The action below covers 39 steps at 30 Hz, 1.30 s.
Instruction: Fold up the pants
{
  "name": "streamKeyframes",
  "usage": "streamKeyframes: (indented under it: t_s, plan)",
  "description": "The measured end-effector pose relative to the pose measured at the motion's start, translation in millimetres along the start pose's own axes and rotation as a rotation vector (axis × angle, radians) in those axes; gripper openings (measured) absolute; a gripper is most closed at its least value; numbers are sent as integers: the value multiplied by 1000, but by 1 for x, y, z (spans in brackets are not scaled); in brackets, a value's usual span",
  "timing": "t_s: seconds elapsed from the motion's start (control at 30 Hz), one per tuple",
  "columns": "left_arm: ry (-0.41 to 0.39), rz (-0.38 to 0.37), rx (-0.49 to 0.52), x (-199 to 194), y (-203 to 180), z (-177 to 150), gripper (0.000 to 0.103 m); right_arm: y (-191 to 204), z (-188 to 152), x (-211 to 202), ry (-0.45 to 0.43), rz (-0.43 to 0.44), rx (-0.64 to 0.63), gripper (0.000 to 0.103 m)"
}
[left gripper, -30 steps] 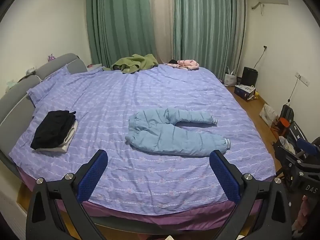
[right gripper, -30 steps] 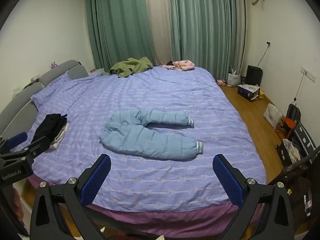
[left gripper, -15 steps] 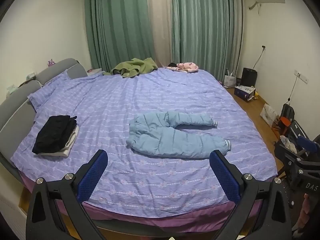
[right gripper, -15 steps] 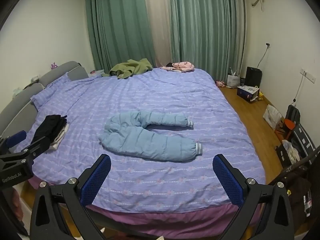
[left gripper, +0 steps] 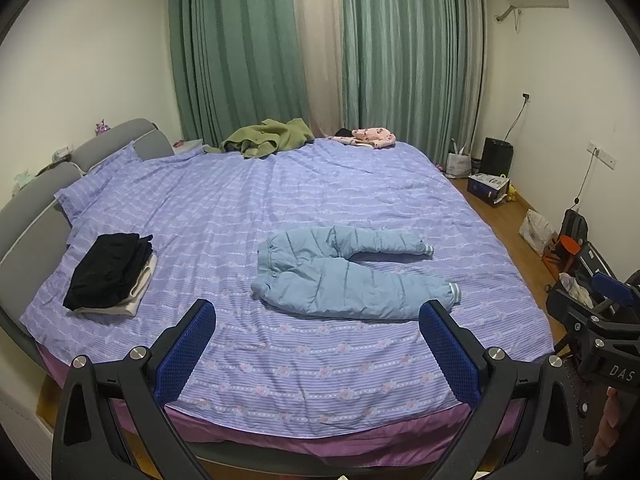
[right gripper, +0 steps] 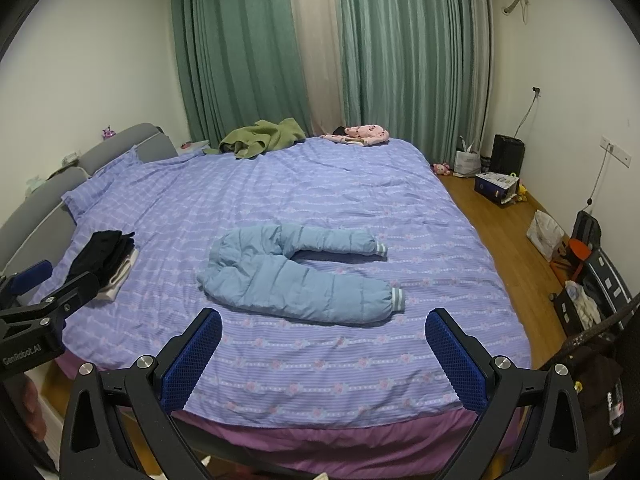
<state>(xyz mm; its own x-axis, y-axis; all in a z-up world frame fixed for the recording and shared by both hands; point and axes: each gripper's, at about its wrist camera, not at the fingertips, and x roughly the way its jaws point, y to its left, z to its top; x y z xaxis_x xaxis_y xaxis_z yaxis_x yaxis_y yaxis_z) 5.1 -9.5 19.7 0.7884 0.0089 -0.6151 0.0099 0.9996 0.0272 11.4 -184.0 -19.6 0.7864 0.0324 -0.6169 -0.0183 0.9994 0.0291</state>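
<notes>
Light blue padded pants (left gripper: 340,276) lie unfolded on the purple striped bed (left gripper: 280,368), waist to the left, the two legs spread apart and pointing right. They also show in the right wrist view (right gripper: 288,276). My left gripper (left gripper: 318,352) is open and empty, held off the near edge of the bed, short of the pants. My right gripper (right gripper: 324,356) is open and empty, also at the near edge. Each gripper shows at the side of the other's view.
A folded stack of black and white clothes (left gripper: 110,274) lies at the bed's left. A green garment (left gripper: 268,138) and a pink garment (left gripper: 368,136) lie at the far edge. Grey headboard (left gripper: 32,200) at left. Boxes and bags (right gripper: 496,186) stand on the wooden floor at right.
Both views have shifted slightly, the pants sitting a little lower in the left wrist view. The pants and both grippers' openings are unchanged.
</notes>
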Motion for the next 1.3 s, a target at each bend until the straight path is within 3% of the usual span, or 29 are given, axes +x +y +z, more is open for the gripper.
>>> streamKeyframes:
  t_s: [1.3]
  plan:
    - [-4, -19, -1, 9, -11, 4, 103, 1, 5, -2, -3, -11, -1, 103]
